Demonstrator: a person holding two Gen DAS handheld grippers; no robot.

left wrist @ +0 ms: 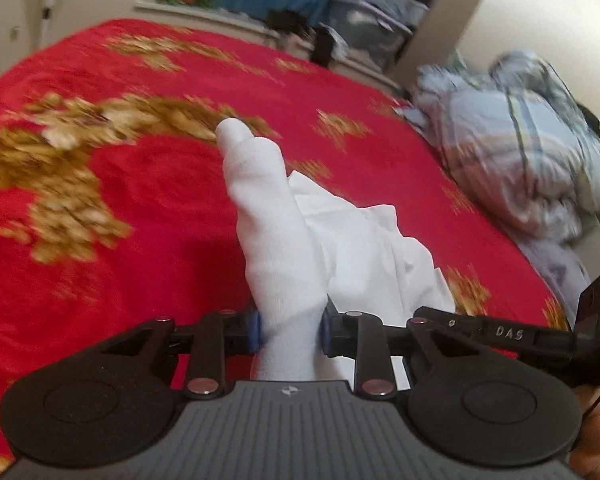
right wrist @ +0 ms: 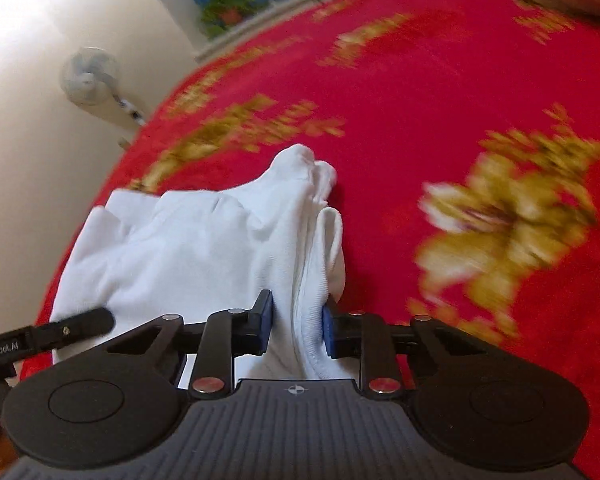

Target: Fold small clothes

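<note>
Both claws were clenched on the white garment (left wrist: 340, 248) above the red bedspread (left wrist: 140, 200): left claw (left wrist: 292, 330), right claw (right wrist: 296, 324), apparently lifting it for folding.

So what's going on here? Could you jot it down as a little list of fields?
surface: red bedspread with gold flower pattern
garment: small white cotton garment, bunched, partly lifted
left gripper: shut on the garment
right gripper: shut on the garment's ribbed edge
background: pile of pale checked bedding, potted plant, wall fan
</note>
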